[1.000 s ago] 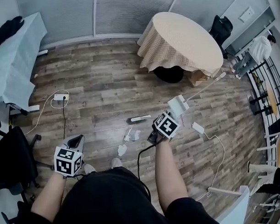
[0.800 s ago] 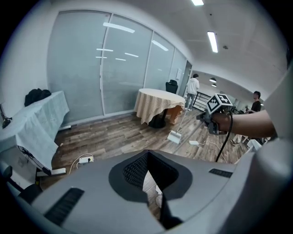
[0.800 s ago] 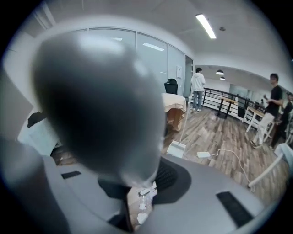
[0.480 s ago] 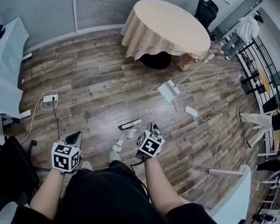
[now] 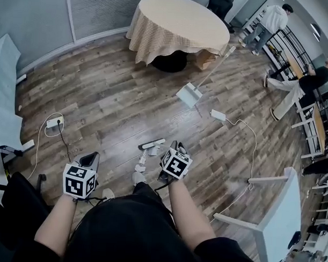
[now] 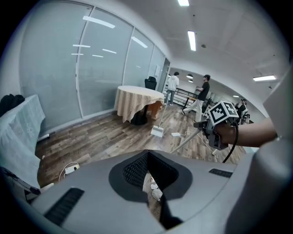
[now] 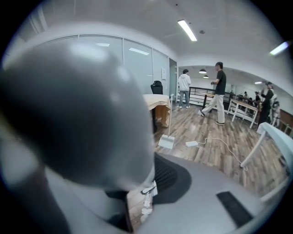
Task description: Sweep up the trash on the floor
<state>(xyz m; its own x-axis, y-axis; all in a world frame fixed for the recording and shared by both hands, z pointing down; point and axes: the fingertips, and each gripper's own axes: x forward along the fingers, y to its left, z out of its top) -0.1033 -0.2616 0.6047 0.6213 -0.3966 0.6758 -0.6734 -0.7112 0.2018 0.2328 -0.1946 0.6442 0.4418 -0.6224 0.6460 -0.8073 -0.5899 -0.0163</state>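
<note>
The trash lies on the wood floor by my feet: a flat white strip (image 5: 153,144), a small clear bottle (image 5: 143,156) and crumpled white scraps (image 5: 139,168). My right gripper (image 5: 174,148) hovers just right of it, shut with nothing held. Farther left, my left gripper (image 5: 90,160) is also shut and empty. A white dustpan (image 5: 189,95) stands farther off, its long handle leaning on the round table (image 5: 176,23). Through the narrow slit of the left gripper (image 6: 147,180) I see the scraps (image 6: 156,192). The right gripper (image 7: 145,192) shows the bottle (image 7: 146,200).
A white power strip (image 5: 218,114) with a trailing cable lies right of the dustpan. Another socket strip (image 5: 54,122) lies at the left. A white table (image 5: 282,204) stands at the right, a dark chair (image 5: 11,203) at the left. People stand by the railing at the far right.
My right gripper has drawn back from beside the dustpan toward my body and now sits by the trash. The view has swung right. The left gripper has barely moved.
</note>
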